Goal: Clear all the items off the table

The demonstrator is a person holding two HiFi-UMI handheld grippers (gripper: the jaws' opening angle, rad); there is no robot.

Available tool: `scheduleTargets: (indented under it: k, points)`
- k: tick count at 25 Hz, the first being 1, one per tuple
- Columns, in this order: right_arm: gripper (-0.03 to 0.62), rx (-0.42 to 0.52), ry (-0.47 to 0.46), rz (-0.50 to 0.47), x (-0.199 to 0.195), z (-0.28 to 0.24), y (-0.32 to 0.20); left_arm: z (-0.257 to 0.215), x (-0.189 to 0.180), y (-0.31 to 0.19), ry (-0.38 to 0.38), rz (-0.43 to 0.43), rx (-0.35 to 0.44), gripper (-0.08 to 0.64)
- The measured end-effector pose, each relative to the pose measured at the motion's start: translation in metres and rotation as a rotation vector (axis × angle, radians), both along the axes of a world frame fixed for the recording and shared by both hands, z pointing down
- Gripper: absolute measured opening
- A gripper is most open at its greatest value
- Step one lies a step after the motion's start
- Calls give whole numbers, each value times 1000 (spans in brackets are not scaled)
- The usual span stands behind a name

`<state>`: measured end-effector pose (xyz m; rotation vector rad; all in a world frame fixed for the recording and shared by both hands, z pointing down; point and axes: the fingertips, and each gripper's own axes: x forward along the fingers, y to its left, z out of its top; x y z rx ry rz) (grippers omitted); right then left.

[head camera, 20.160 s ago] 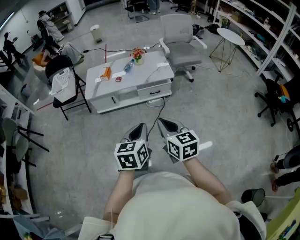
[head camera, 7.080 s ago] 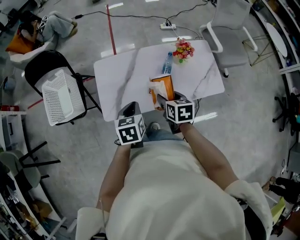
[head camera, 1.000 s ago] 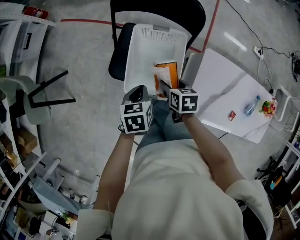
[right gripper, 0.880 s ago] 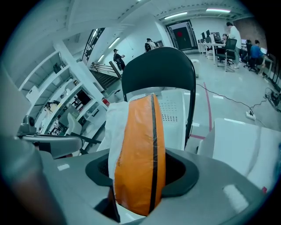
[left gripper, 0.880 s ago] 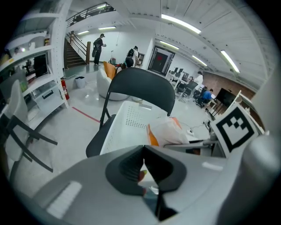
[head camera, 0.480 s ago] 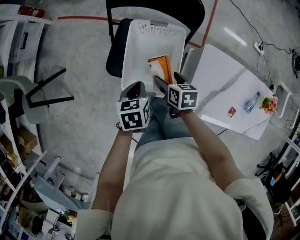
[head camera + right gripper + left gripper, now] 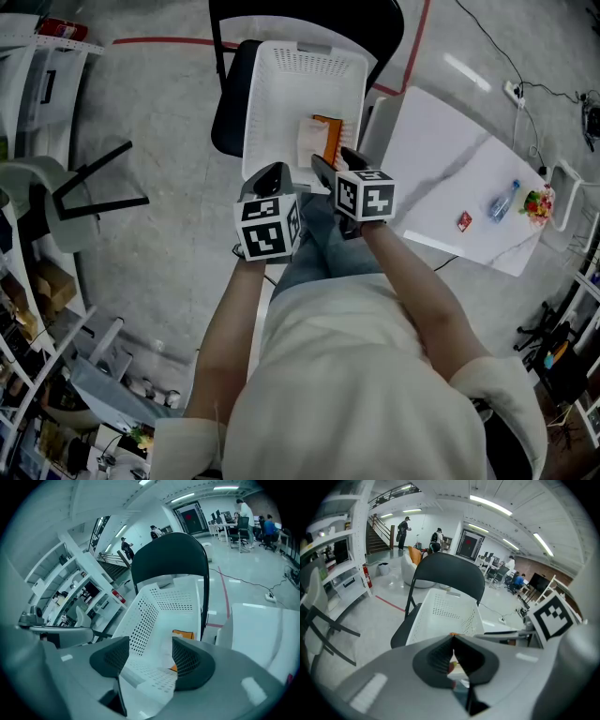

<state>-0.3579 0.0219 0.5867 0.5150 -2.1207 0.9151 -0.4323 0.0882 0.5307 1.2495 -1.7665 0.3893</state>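
Observation:
An orange tissue box (image 7: 321,141) with white tissue sticking out lies inside the white perforated basket (image 7: 281,56); its orange side (image 7: 183,634) shows past my right jaws. My right gripper (image 7: 333,164) (image 7: 150,644) hovers over the basket's near rim, open. Its jaws have just been closing, with nothing between them. My left gripper (image 7: 272,173) (image 7: 452,637) hangs beside it at the near left rim, jaws shut and empty. Still on the white table (image 7: 441,178) are a water bottle (image 7: 502,202), a small red item (image 7: 464,222) and a flower pot (image 7: 536,208).
The basket (image 7: 445,613) rests on a black folding chair (image 7: 230,112) whose backrest (image 7: 173,555) rises behind it. The table's edge is just right of the chair. Another chair (image 7: 56,202) and shelving stand at the left; people are far off in the hall.
The tissue box has left my right gripper's jaws and dropped into the basket, turning as it settled. Both grippers have stayed where they were.

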Motion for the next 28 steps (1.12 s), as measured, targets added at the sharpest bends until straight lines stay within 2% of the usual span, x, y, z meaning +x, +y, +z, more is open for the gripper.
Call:
scheduleTargets:
  k: [5, 7, 8, 9, 18, 23, 28]
  points:
    - [195, 29, 18, 8, 4, -4, 0, -2, 0, 3, -3, 1, 4, 9]
    - [106, 43, 25, 21, 7, -8, -2, -3, 1, 4, -4, 1, 5, 9]
    - [32, 46, 25, 25, 8, -9, -3, -4, 2, 5, -3, 1, 5, 9]
    - [-3, 47, 24, 25, 8, -10, -2, -4, 2, 5, -2, 3, 6, 9]
    - [-2, 75, 36, 31, 17, -16, 0, -9, 8, 7, 12, 16, 16, 9]
    - [-2, 67, 30, 39, 22, -20, 6, -18, 14, 7, -8, 69, 46, 8]
    - [-2, 71, 21, 43, 23, -25, 11, -23, 12, 12, 12, 30, 62, 8]
